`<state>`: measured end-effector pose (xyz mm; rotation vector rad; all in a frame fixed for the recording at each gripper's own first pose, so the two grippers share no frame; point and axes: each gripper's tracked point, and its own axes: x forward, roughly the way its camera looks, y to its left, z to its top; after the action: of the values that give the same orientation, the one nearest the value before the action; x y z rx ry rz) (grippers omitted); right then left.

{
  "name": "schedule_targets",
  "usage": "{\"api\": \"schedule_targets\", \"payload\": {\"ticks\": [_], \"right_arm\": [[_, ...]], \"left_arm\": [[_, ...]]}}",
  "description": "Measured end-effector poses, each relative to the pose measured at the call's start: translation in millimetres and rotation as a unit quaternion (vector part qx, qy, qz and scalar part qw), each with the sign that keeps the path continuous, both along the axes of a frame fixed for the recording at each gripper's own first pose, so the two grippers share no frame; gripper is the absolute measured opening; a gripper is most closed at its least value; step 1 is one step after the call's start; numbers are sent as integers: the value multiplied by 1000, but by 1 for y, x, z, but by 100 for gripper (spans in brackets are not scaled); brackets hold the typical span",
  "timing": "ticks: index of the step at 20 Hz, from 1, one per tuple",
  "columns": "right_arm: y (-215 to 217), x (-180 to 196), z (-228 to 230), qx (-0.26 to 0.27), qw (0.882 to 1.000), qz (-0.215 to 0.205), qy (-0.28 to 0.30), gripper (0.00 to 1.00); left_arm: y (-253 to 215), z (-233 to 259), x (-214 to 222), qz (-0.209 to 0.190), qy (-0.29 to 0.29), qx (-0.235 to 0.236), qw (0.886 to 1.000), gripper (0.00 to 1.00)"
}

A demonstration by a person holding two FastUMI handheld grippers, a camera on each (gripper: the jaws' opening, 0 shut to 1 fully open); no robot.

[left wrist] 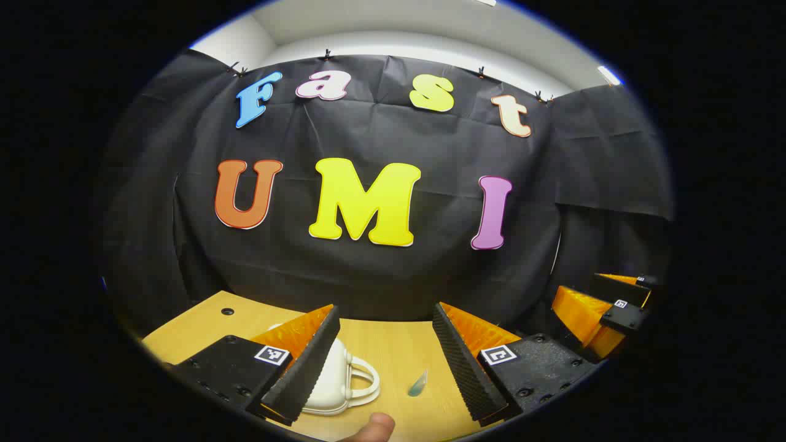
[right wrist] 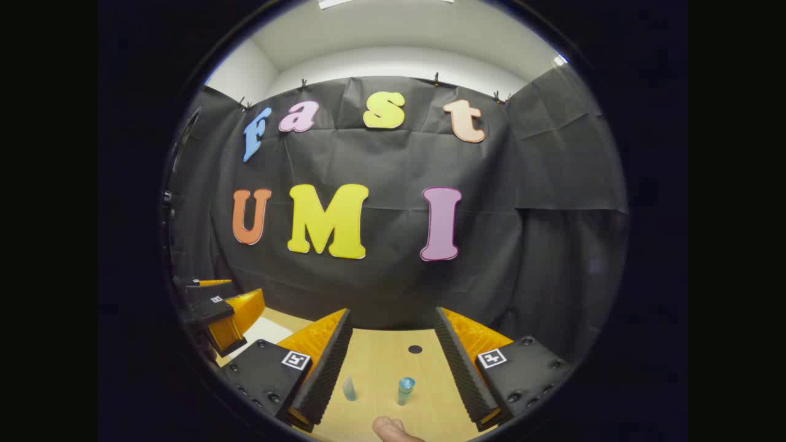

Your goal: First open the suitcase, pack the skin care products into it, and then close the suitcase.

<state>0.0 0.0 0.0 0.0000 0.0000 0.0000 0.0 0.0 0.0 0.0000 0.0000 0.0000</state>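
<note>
A: While both claws are hovering above the wooden table [left wrist: 393,350], nothing is being gripped yet. The left gripper [left wrist: 385,353] is holding its jaws wide apart and empty, pointing toward the booth wall.

B: Noting the same for the right gripper [right wrist: 393,356]: jaws apart, empty. Where is the case sitting?

A: The white suitcase [left wrist: 334,380] is lying just under and behind the left gripper's left-hand finger, its handle poking out into the gap between the fingers. It is looking shut, though the finger is covering most of it, so I am not certain.

B: And the products?

A: A small clear tube [left wrist: 419,383] is lying inside the left gripper's gap, nearer its right-hand finger. Seen from the right gripper, a small blue-capped bottle [right wrist: 405,390] is standing upright between its fingers, beside a pale tube close to its left-hand finger.

B: So I am judging we are sitting at step one, opening, not yet begun.

A: Agreed. The next move is calling for the left gripper to be dropping toward the suitcase and finding the lid edge or zip, likely with the right one steadying the shell.
</note>
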Motion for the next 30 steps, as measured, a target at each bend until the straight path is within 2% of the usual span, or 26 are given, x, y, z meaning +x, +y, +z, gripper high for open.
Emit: {"api": "schedule_targets", "payload": {"ticks": [10, 22, 25, 30], "right_arm": [[2, 5, -15, -3, 1000, 13, 15, 80], [-11, 21, -26, -2, 1000, 2, 24, 80], [-17, 22, -41, -3, 999, -7, 40, 80], [-29, 20, -72, -12, 997, -22, 74, 80]], "left_arm": [[0, -8, -2, 5, 7, 5, 1000, 97], [4, -30, 14, 13, 34, 6, 999, 98], [19, -56, 19, 38, 47, 61, 996, 98], [35, -128, 21, 41, 98, 123, 987, 98]]}}
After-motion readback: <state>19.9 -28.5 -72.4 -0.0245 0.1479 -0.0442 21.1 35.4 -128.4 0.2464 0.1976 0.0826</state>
